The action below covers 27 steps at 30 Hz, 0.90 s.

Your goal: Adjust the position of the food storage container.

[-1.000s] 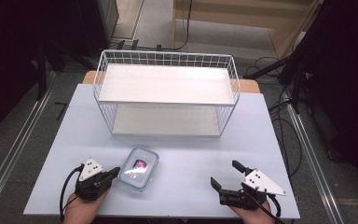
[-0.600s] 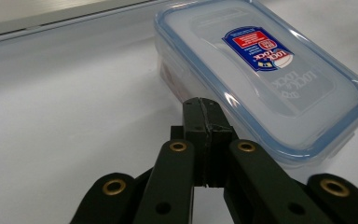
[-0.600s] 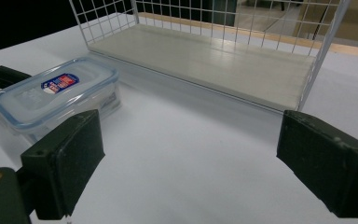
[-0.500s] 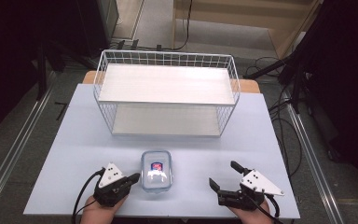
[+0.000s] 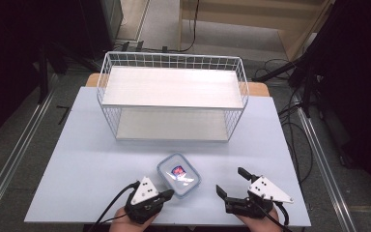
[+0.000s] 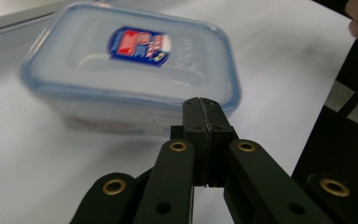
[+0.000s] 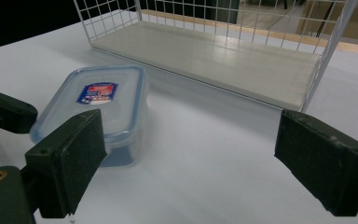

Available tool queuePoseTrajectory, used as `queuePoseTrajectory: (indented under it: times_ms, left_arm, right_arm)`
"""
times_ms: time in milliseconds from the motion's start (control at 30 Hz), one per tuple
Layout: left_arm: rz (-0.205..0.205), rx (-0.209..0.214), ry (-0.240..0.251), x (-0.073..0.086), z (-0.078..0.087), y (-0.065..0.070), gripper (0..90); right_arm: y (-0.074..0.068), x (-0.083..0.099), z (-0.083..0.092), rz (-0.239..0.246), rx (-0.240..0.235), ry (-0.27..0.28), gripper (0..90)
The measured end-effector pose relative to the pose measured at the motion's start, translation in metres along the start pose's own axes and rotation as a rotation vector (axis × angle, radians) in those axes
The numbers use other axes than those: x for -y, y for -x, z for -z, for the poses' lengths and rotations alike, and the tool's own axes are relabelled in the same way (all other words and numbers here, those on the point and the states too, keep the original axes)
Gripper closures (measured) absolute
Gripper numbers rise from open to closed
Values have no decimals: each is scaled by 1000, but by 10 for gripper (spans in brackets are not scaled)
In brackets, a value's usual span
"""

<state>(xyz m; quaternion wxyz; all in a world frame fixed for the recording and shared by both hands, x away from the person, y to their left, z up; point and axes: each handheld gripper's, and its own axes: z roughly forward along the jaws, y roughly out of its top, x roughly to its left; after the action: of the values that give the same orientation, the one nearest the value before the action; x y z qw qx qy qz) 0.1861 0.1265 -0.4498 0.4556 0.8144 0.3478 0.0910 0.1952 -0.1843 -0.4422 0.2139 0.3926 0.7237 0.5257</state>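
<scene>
Looks like a lab or test bay: pale blue table [image 5: 92, 159], loose floor cables [image 5: 297, 140], dark stands [image 5: 43, 72], metal floor rails [image 5: 9, 164].

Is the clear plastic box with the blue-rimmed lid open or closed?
Closed. The clear plastic box has its blue-rimmed lid seated flat on top.

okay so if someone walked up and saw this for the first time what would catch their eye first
Probably the white wire rack with two pale shelves, standing at the far middle of the light blue table. Next, the clear lidded container with a red and blue sticker, lying near the front edge. The left gripper, jaws shut, has its tip at the container's near side, while the right gripper sits open beside it, apart.
</scene>
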Motion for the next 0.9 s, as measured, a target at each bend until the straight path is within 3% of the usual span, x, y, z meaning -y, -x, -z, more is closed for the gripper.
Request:
queuePoseTrajectory:
  times_ms: [100,200,233,267,300,333,367,400,433,500,667,900]
  left_arm:
    - [-11,29,18,-8,-7,6,900]
    - [-40,-15,58,-14,7,0,900]
    - [-2,-85,99,-17,17,-18,900]
    - [-2,-85,99,-17,17,-18,900]
    - [19,-127,114,-18,20,-30,900]
    - [48,-217,121,-18,18,-53,900]
    - [73,-250,113,-17,14,-65,900]
    - [73,-250,113,-17,14,-65,900]
    - [118,-281,91,-15,2,-81,900]
    - [122,-291,78,-15,-4,-84,900]
    - [116,-239,38,-16,-18,-78,900]
    - [59,-162,-9,-4,-10,-39,900]
  right_arm:
    - [1,0,1,-3,3,4,86]
    - [1,0,3,-7,1,7,86]
    - [2,0,4,-7,2,10,87]
    - [2,0,4,-7,2,10,87]
    - [3,1,4,-8,3,10,87]
    - [3,1,3,-12,4,6,87]
    - [3,2,3,-18,4,3,87]
    - [3,2,3,-18,4,3,87]
    - [3,3,3,-17,3,0,87]
    - [3,2,3,-18,2,1,87]
    - [3,2,2,-25,3,2,89]
    - [3,4,1,-27,2,-11,90]
